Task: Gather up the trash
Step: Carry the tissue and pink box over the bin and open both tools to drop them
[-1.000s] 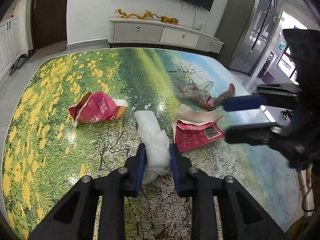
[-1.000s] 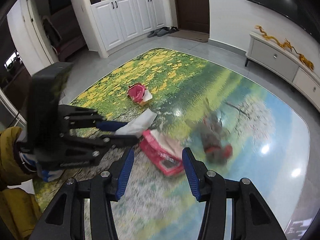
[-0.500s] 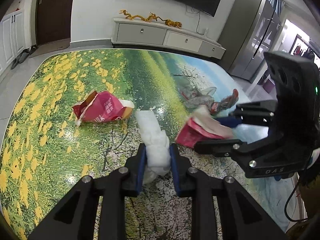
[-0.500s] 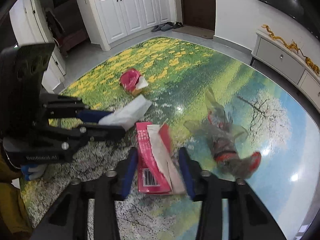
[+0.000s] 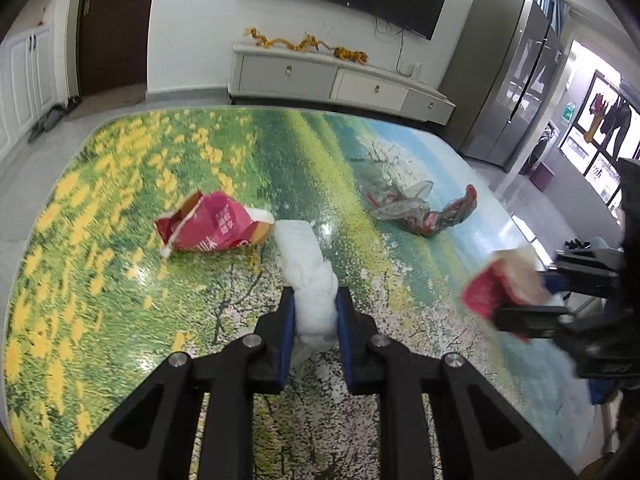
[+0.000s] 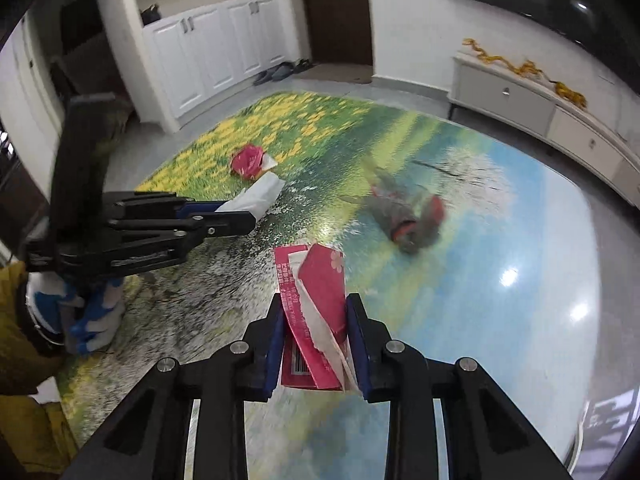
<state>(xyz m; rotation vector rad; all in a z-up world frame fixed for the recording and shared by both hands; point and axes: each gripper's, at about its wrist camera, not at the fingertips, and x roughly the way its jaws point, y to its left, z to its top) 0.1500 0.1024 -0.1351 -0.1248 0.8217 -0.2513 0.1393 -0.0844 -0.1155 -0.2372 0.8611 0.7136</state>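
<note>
The left gripper (image 5: 314, 312) is clamped on a white tissue (image 5: 308, 264), and the right gripper (image 6: 314, 328) pinches a torn pink box (image 6: 316, 296), held above the table (image 5: 100, 280). Beyond the tissue, left of its far end, lies a red bag (image 5: 212, 229), nearer the left gripper, long axis crosswise. Farther right lies a crumpled wrapper (image 5: 420, 212).

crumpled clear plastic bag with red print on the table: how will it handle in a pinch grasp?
The crumpled clear plastic bag with red print looks thin and creased, so it is probably floppy and light. On the glossy landscape-print tabletop it may slide when nudged. Its loose folds may slip out of a pinch.
</note>
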